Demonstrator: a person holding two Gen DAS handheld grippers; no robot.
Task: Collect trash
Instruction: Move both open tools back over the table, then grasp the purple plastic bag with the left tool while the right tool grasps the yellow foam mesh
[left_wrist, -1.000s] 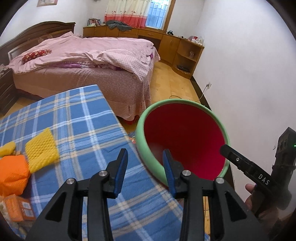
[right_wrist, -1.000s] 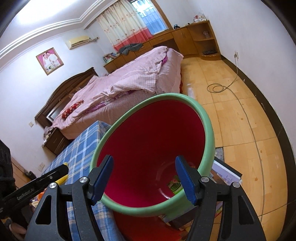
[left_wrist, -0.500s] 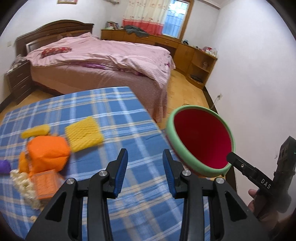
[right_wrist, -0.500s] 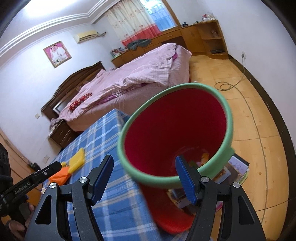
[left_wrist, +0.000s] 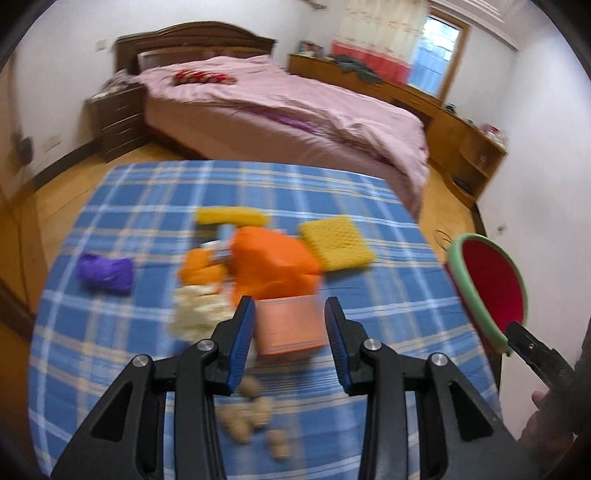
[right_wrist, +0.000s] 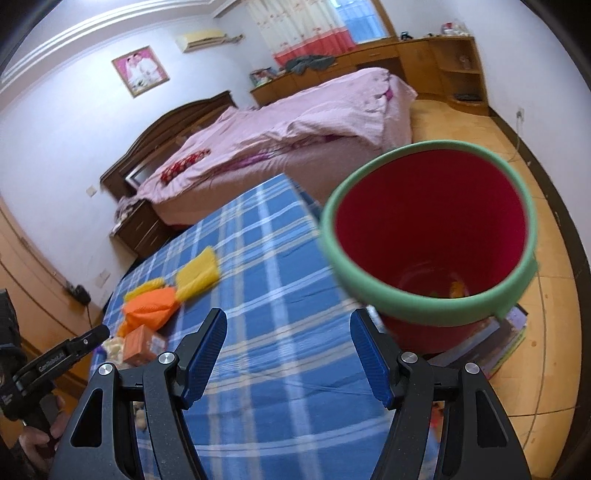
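Observation:
A red bin with a green rim (right_wrist: 430, 236) stands off the table's right edge; it also shows in the left wrist view (left_wrist: 489, 284). Trash lies on the blue plaid tablecloth (left_wrist: 147, 206): an orange box (left_wrist: 288, 326), an orange bag (left_wrist: 273, 264), a yellow sponge (left_wrist: 336, 242), a yellow bar (left_wrist: 229, 217), a purple wad (left_wrist: 105, 273), white crumpled bits (left_wrist: 195, 310) and several nuts (left_wrist: 251, 417). My left gripper (left_wrist: 290, 343) is open, just short of the orange box. My right gripper (right_wrist: 288, 356) is open and empty above the table, left of the bin.
A pink bed (left_wrist: 288, 107) stands beyond the table, with a nightstand (left_wrist: 118, 122) and wooden cabinets (left_wrist: 469, 147) along the walls. Books or boxes (right_wrist: 495, 343) lie on the wooden floor under the bin. A cable (right_wrist: 543, 295) runs over the floor.
My left gripper has swung left from the bin to the trash pile and now faces the orange box. My right gripper has drawn back and left from the bin's mouth.

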